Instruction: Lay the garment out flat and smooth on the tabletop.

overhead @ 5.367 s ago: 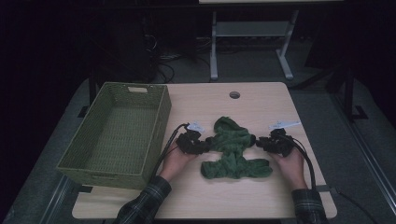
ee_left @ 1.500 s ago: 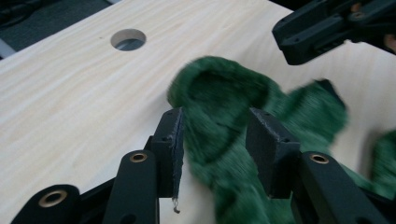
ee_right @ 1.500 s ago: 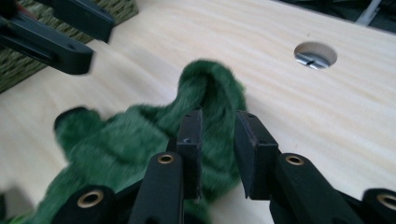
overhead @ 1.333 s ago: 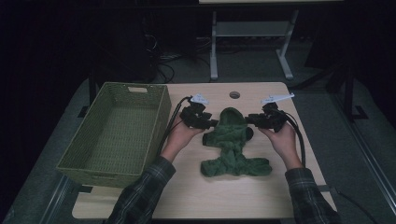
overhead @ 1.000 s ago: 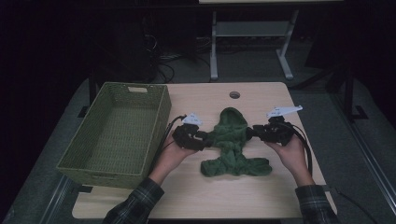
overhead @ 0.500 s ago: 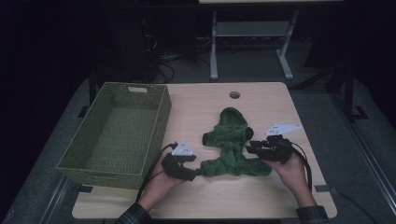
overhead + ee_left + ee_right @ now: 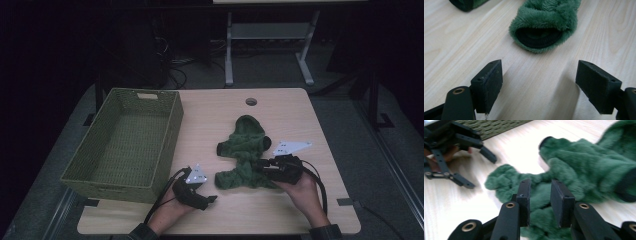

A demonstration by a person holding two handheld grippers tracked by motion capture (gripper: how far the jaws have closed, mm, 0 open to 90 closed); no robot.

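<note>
The left gripper (image 7: 209, 199), jaws just spreading empty, is lining up on the fleece cuff (image 7: 543, 37) ahead; the right gripper (image 7: 540, 202) is pinching the green fleece onesie (image 7: 245, 155), so center before closing.

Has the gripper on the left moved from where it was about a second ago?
Yes. The left gripper has come back along the basket toward the table's near edge, off the green garment; its jaws have just been opening, nothing between them.

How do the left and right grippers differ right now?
The left gripper has just been opening; its jaws stand wide with only bare table between them, short of the green fleece garment. The right gripper has narrow jaws with the garment's fleece between them. Both are black, hand-held and low over the table.
</note>
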